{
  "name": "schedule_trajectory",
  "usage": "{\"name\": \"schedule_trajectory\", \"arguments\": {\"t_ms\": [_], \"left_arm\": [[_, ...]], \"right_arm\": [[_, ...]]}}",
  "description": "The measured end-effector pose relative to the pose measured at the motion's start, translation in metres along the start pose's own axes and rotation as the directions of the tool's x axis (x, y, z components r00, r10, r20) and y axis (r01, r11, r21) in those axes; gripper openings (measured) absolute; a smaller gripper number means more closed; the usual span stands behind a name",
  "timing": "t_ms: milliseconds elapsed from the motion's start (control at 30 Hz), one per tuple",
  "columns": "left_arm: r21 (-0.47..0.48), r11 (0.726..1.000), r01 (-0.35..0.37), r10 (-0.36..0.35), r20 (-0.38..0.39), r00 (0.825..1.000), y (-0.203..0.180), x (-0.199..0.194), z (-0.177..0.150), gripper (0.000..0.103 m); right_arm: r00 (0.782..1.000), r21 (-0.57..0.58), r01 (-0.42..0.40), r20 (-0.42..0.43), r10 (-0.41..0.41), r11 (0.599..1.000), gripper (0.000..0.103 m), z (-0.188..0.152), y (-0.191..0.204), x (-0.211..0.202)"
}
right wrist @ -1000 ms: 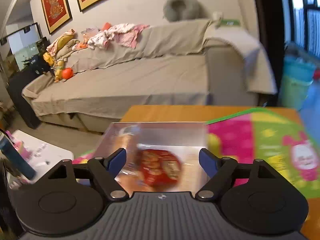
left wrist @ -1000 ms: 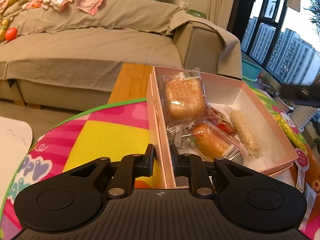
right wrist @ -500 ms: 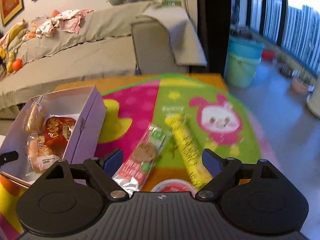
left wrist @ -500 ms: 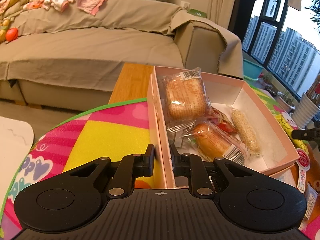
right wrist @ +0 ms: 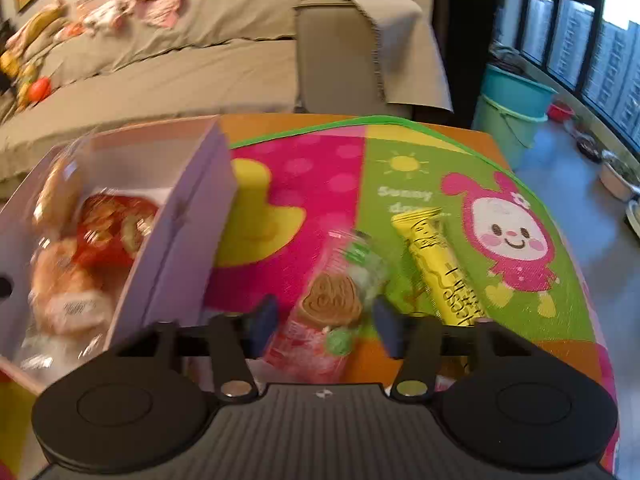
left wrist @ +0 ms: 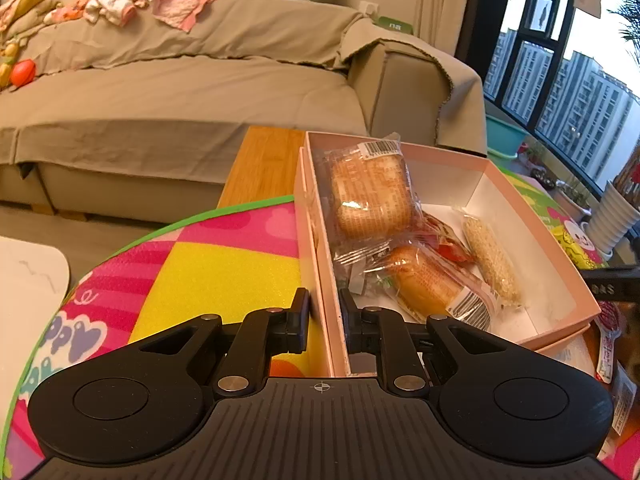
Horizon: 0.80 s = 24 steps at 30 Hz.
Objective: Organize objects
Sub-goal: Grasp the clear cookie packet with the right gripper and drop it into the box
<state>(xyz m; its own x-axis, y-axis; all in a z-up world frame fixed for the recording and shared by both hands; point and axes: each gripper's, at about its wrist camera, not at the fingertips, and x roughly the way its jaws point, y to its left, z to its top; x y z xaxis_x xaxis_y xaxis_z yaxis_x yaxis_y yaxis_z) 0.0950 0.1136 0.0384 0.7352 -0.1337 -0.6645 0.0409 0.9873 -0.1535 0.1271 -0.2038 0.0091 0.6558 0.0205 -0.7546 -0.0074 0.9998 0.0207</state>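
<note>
1. The left gripper point(left wrist: 324, 312) pinches the near wall of the pink box point(left wrist: 536, 216); the jaws sit one inside, one outside the wall.
2. The box holds a bread pack point(left wrist: 372, 196), a bun pack point(left wrist: 428, 284), a red pack point(left wrist: 444, 236) and a rice bar point(left wrist: 492, 260).
3. The right gripper point(right wrist: 324, 320) is right of the box; its jaws are closing around the biscuit pack point(right wrist: 332, 304) on the mat point(right wrist: 304, 176).
4. A yellow stick pack point(right wrist: 444, 268) lies just right of the biscuit pack.
</note>
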Motion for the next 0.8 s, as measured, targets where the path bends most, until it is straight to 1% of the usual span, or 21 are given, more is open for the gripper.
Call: {"name": "schedule_trajectory", "arguments": {"t_ms": [33,100,233,367,467,567,633,667,700,733,767,800], "left_arm": [[0.000,1.000,-0.001,0.001,0.000,1.000,0.000,0.000,0.000,0.018],[0.000,1.000,0.000,0.000,0.000,1.000,0.000,0.000,0.000,0.018],[0.000,1.000,-0.001,0.001,-0.002,1.000,0.000,0.000,0.000,0.018],[0.003,1.000,-0.004,0.004,-0.003,1.000,-0.001,0.000,0.000,0.018],[0.002,1.000,-0.004,0.004,-0.003,1.000,-0.001,0.000,0.000,0.018],[0.004,1.000,-0.005,0.005,-0.002,1.000,-0.001,0.000,0.000,0.018],[0.004,1.000,-0.004,0.004,-0.003,1.000,-0.001,0.000,0.000,0.018],[0.004,1.000,-0.003,0.003,-0.004,1.000,-0.001,0.000,0.000,0.018],[0.004,1.000,-0.003,0.003,-0.004,1.000,-0.001,0.000,0.000,0.018],[0.004,1.000,-0.004,0.004,-0.004,1.000,-0.001,0.000,0.000,0.018],[0.003,1.000,-0.004,0.004,-0.004,1.000,-0.001,0.000,0.000,0.018],[0.003,1.000,-0.004,0.004,-0.004,1.000,-0.001,0.000,0.000,0.018]], "right_arm": [[1.000,-0.002,-0.012,-0.006,0.012,1.000,0.039,-0.002,-0.001,-0.004],[0.999,0.008,-0.038,-0.012,0.038,0.999,0.038,-0.006,-0.002,-0.013],[0.999,-0.024,-0.054,0.008,0.054,0.998,0.037,-0.018,0.002,-0.040],[0.997,-0.029,-0.081,0.007,0.081,0.996,0.036,-0.031,0.002,-0.069],[0.995,-0.011,-0.101,-0.018,0.101,0.995,0.035,-0.048,0.001,-0.091],[0.983,-0.011,-0.171,-0.069,0.170,0.985,0.035,-0.076,0.007,-0.113],[0.969,-0.041,-0.232,-0.100,0.227,0.972,0.035,-0.093,0.013,-0.124],[0.963,-0.062,-0.251,-0.112,0.244,0.966,0.039,-0.100,0.017,-0.129],[0.963,-0.085,-0.254,-0.111,0.244,0.963,0.041,-0.106,0.019,-0.136],[0.967,-0.101,-0.241,-0.102,0.231,0.965,0.051,-0.109,0.020,-0.141],[0.973,-0.104,-0.219,-0.090,0.210,0.970,0.065,-0.110,0.020,-0.146],[0.981,-0.093,-0.189,-0.070,0.183,0.978,0.070,-0.109,0.018,-0.150]]}}
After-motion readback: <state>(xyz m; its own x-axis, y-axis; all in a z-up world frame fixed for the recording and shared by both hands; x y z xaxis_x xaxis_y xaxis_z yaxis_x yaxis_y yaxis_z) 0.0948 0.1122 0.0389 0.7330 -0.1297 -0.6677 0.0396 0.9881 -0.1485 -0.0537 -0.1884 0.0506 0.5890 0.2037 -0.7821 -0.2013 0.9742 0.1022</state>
